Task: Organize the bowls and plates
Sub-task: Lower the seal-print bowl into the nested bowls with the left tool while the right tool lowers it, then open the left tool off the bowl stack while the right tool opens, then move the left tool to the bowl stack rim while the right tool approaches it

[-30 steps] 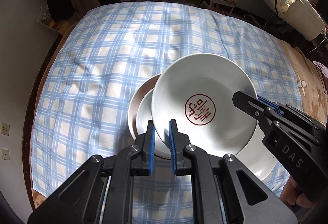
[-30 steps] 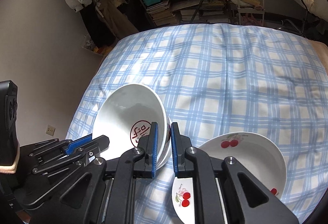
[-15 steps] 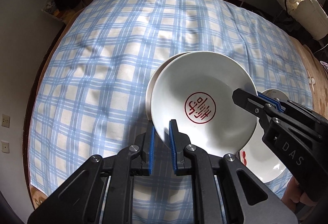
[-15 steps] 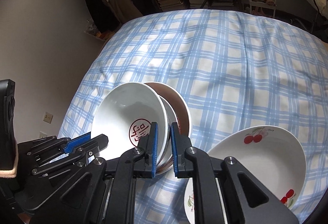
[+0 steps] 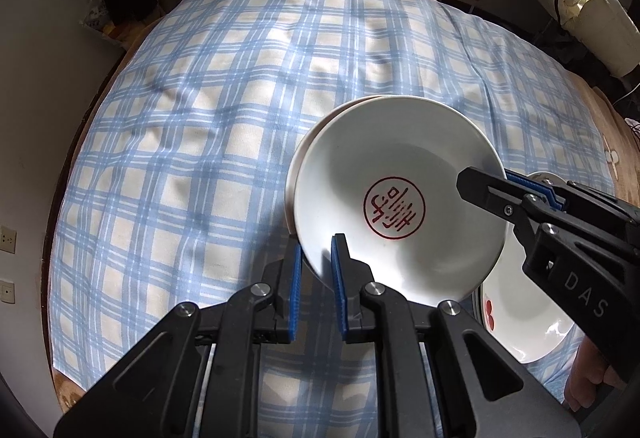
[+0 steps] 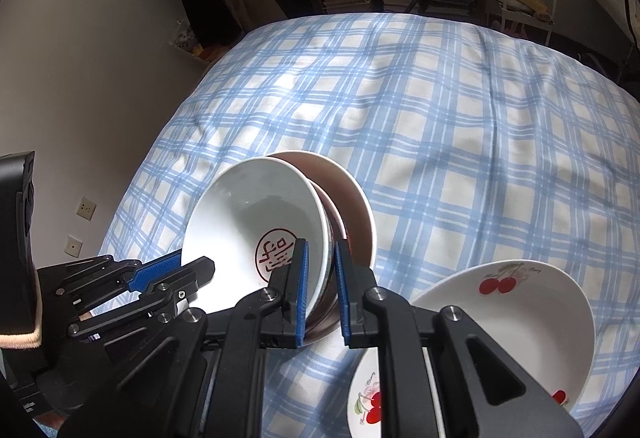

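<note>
Your left gripper [image 5: 316, 266] holds the near rim of the white bowl [image 5: 400, 205] with the red seal, jaws narrow on it. The bowl sits tilted, nested on a brown bowl [image 6: 356, 197], upon the blue checked cloth [image 5: 224, 109]. Your right gripper [image 6: 320, 278] straddles the opposite rim, its jaws opening, pads barely clear. Just right lies the cherry-patterned plate [image 6: 516, 314], tilted on the cloth.
</note>
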### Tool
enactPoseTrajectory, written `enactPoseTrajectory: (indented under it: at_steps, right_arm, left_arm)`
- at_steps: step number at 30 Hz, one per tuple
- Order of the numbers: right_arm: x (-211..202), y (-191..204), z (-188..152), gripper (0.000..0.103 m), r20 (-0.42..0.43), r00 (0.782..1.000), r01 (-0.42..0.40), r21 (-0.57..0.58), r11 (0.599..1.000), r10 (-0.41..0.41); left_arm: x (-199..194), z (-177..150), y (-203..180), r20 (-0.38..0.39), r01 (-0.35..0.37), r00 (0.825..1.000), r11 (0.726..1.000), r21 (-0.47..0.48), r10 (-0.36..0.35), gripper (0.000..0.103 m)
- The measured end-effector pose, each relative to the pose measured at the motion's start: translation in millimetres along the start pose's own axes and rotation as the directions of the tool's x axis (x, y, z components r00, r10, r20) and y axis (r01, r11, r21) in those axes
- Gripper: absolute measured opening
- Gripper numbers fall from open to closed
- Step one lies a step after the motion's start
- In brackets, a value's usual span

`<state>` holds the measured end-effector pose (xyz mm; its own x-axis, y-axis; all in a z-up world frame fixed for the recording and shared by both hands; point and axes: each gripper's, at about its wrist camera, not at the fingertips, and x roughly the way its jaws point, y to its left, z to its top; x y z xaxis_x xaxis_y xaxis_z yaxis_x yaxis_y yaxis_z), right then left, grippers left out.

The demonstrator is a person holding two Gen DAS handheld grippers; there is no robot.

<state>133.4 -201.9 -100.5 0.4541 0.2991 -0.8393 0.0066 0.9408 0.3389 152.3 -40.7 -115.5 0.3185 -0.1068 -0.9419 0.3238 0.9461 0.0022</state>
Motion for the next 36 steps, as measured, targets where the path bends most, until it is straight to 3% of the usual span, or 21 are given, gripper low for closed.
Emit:
enactPoseTrajectory:
  at_steps: [5, 10, 16, 21, 26, 27, 29, 33, 36]
  right_arm:
    - [-4, 4, 2, 0.016, 0.008, 0.999, 0.039, -0.029, 0.999, -0.039]
    - [-17, 5, 7, 0.019, 0.021, 0.999, 0.031, -0.036, 0.999, -0.03]
    - [-27, 0, 10, 0.05, 0.042, 0.998, 0.052, -0.023, 0.998, -0.051]
    - [-30, -13, 14, 0.068, 0.048, 0.996, 0.076, 0.01, 0.997, -0.076]
    - [-35, -27, 17, 0.098, 0.079, 0.993, 0.079, 0.052, 0.996, -0.083]
    - [-34, -28, 18, 0.1, 0.078, 0.994, 0.071, 0.048, 0.996, -0.075]
    - [-32, -28, 18, 0.102, 0.066, 0.995, 0.078, 0.03, 0.997, -0.08]
    - [-25, -29, 17, 0.103, 0.053, 0.991, 0.122, 0.008, 0.993, -0.122]
    - [-22, -32, 17, 0.103, 0.043, 0.991, 0.124, 0.013, 0.992, -0.124]
  left_arm:
    - [-16, -1, -2, 0.075, -0.07, 0.995, 0.997, 0.032, 0.067, 0.014]
    - [-29, 5, 5, 0.107, -0.051, 0.993, 0.999, 0.02, 0.048, 0.014]
    - [-22, 11, 25, 0.069, -0.049, 0.996, 0.998, -0.039, 0.051, 0.015]
    - [-15, 15, 38, 0.043, -0.067, 0.997, 0.995, -0.079, 0.071, 0.033]
    - [-12, 19, 49, 0.031, -0.059, 0.998, 0.992, -0.116, 0.063, 0.055]
    - [-11, 19, 51, 0.029, -0.059, 0.998, 0.991, -0.122, 0.063, 0.058]
    - [-10, 21, 53, 0.023, -0.069, 0.997, 0.989, -0.131, 0.073, 0.075]
    - [-5, 23, 59, 0.007, -0.118, 0.993, 0.982, -0.147, 0.121, 0.081]
    - [-1, 24, 65, -0.016, -0.083, 0.997, 0.982, -0.168, 0.081, 0.082]
